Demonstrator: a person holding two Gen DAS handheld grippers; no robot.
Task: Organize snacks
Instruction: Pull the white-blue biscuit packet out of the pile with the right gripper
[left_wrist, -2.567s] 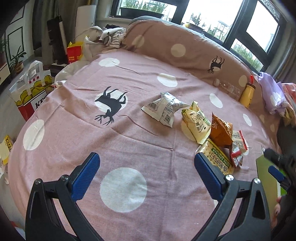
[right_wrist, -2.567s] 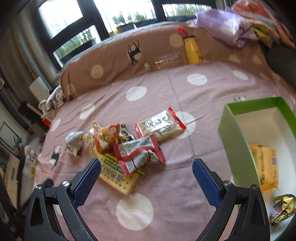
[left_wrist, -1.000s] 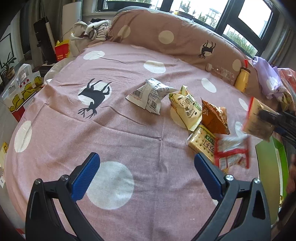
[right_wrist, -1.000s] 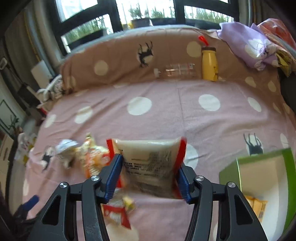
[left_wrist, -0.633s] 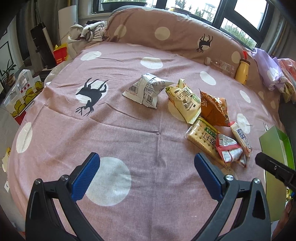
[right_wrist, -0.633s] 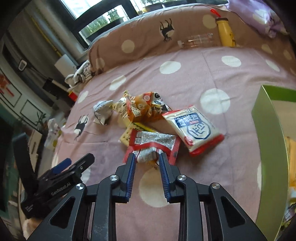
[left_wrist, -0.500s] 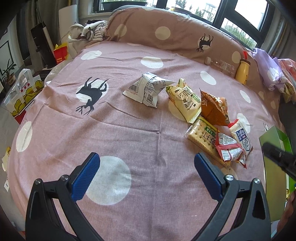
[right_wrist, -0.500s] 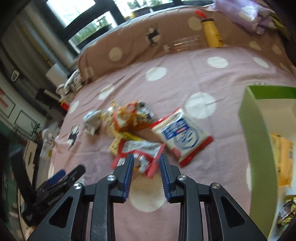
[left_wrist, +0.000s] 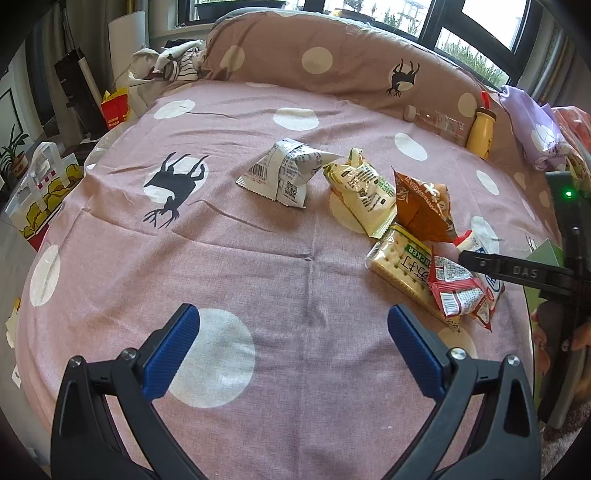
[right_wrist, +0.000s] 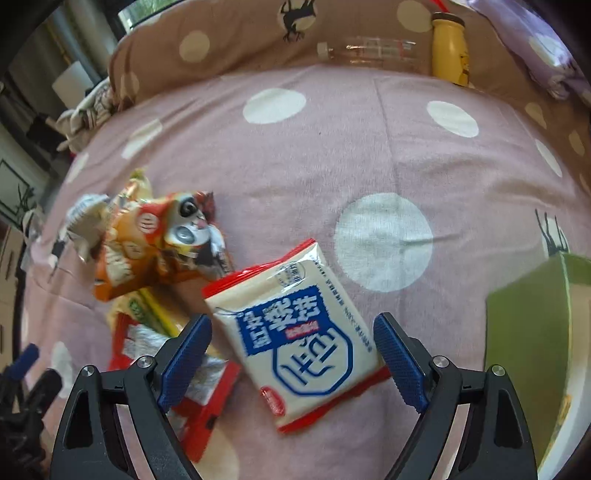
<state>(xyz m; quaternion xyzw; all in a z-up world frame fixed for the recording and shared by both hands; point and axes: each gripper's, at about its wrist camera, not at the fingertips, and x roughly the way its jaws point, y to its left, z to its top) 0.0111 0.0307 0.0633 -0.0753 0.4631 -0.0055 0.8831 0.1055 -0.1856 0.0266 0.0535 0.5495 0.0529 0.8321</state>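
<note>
Snack packet (right_wrist: 299, 334), flat, white with a blue badge and red sealed edges, lay face up on the pink dotted bed (right_wrist: 332, 155). Right gripper (right_wrist: 291, 350) hung low over it with its fingers opening, one blue pad on each side of the packet, neither pressing on it. Packet's left edge overlapped a red-and-white wrapper (right_wrist: 177, 373); beyond that lay a cracker pack (left_wrist: 402, 266) and an orange bag (right_wrist: 155, 243), crowded together and touching. To the packet's right the sheet was bare up to the green box (right_wrist: 532, 332), whose wall stood near the right finger. Left gripper (left_wrist: 291, 347) hovered over an open stretch of bed, fingers spread wide and holding nothing. Ahead of it a grey-white pouch (left_wrist: 288, 173) and a pale yellow bag (left_wrist: 362, 192) lay apart from each other, with bare sheet to their left. Yellow bottle (right_wrist: 448, 44) stood at the headboard cushion, well apart from the pile.
</note>
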